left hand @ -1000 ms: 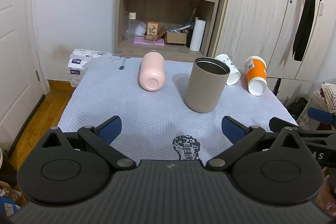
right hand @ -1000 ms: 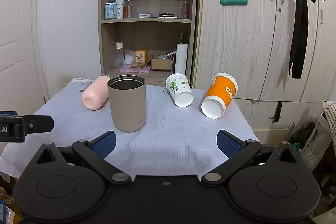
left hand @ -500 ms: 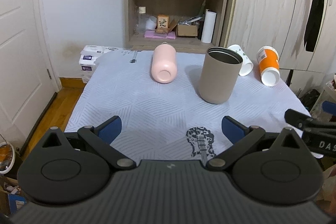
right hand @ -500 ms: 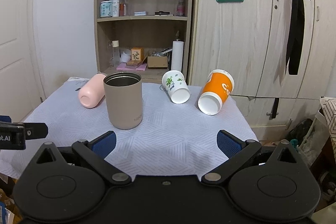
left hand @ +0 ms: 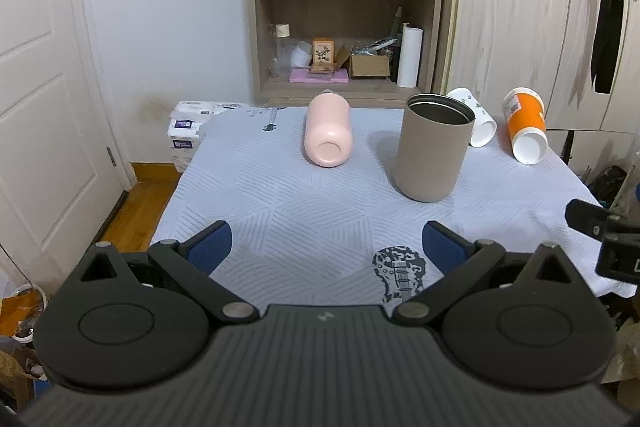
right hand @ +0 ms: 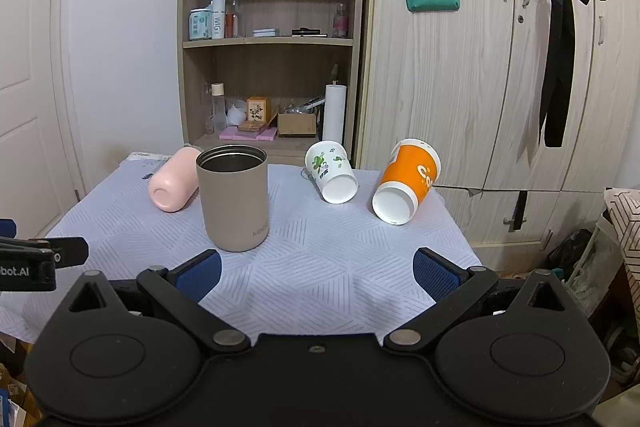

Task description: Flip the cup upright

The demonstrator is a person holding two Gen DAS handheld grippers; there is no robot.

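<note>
A taupe tumbler (left hand: 434,147) (right hand: 234,197) stands upright, mouth up, on the table. A pink cup (left hand: 329,131) (right hand: 173,183) lies on its side to its left. A white floral paper cup (left hand: 474,121) (right hand: 331,173) and an orange paper cup (left hand: 525,125) (right hand: 406,183) lie on their sides to its right. My left gripper (left hand: 326,247) is open and empty near the table's front edge. My right gripper (right hand: 316,273) is open and empty, in front of the tumbler and paper cups.
The table has a white patterned cloth (left hand: 304,203) (right hand: 332,259). A wooden shelf unit (right hand: 272,47) with bottles and boxes stands behind it. Wardrobe doors (right hand: 500,67) are at the right, a white door (left hand: 36,87) at the left. Tissue packs (left hand: 188,131) sit on the floor.
Both grippers have pulled back from the table, so the cups look smaller and farther away. The cups have not moved. Both grippers stay open.
</note>
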